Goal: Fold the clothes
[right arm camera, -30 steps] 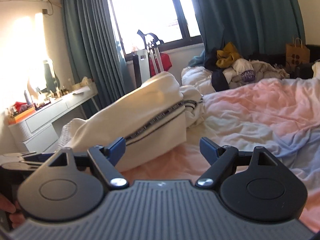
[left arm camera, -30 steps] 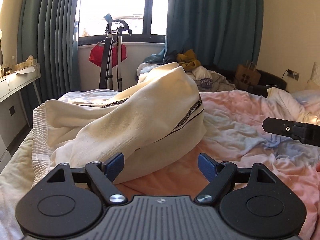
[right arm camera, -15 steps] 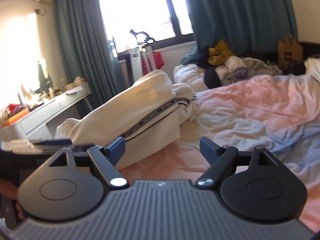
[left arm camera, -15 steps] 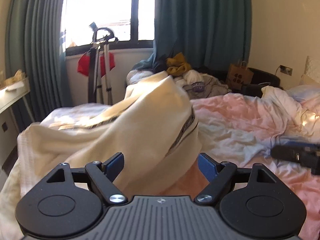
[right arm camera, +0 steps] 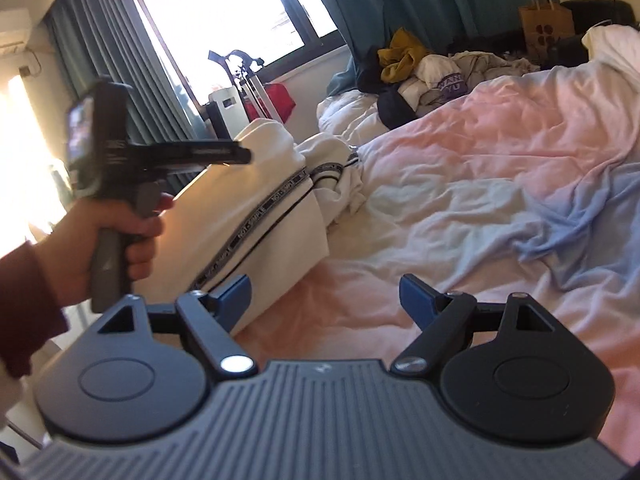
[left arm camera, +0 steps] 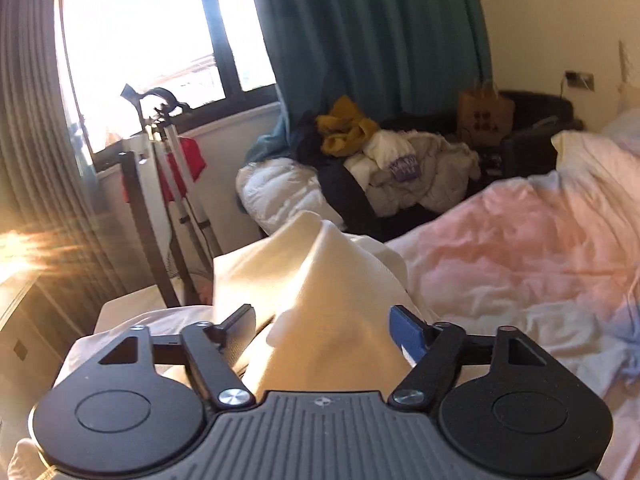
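Cream trousers (right arm camera: 256, 216) with a black stripe lie bunched near the left edge of the bed (right arm camera: 480, 168), on its pink and blue sheet. The left gripper (left arm camera: 324, 324) is closing with a fold of the cream cloth between its fingers, not yet pinched. The right gripper (right arm camera: 324, 296) is wide open over the sheet, holding nothing.

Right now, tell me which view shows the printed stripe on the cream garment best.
The right wrist view: the printed stripe runs unobstructed down the cream garment, its lettering visible though not readable. In the left wrist view the garment fills the gap in front of the left gripper, stripe hidden.
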{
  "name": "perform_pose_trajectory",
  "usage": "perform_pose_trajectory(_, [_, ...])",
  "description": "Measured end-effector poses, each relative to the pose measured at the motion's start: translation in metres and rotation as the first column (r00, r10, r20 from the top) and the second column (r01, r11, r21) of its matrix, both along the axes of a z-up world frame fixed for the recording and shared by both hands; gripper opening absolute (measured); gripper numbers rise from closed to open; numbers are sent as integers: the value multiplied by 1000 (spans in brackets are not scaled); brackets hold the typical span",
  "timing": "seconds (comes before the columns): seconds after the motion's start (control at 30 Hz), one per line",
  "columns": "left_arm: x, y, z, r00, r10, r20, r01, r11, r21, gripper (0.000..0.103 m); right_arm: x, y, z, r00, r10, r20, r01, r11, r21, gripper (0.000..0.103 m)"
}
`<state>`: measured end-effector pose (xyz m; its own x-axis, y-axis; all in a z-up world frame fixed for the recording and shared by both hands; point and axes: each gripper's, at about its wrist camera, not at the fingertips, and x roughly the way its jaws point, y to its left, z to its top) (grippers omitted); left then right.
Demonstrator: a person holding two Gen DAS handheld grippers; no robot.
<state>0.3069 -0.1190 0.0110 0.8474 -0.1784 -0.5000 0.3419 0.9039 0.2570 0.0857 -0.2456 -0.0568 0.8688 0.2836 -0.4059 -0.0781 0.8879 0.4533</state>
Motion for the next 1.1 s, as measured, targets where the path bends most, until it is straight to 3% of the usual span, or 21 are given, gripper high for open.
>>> perform_pose_trajectory(0.07, [6,-5,-9,1000,-16,-22,16,1000,6,59,10,-2,-7,1000,-6,-12,6,1000,1,83])
perform_pose_trajectory(0.17, [1,-14,-21,1000,-16,-11,16,999,50,20,22,-7,-19,999,-10,-50,12,999,41,83])
perform_pose_trajectory(0.2, [-4,-15,-22,1000,-14,-11,14,999,39,12,25,-9,-22,998,-11,-62,15,998,54,83])
perform_pose_trajectory(0.4, [-54,-15,-5,999,-38,15,39,997,-70,7,24,-12,-21,999,-22,-41,25,998,56,83])
perform_pose_trajectory(0.63, [-165,4,5,995,-83,50,89,989,-117,7,3,-21,-3,998,-54,34,52,997,65,83])
perform_pose_trajectory(0.87, [-273,27,-45,990,-137,-23,132,980,-146,5,-15,-31,12,996,-63,68,55,992,115,84])
perform_pose_trajectory(1.1, [-286,41,-68,991,-118,-69,99,966,-241,5,-26,-34,14,998,-5,59,-9,971,239,84])
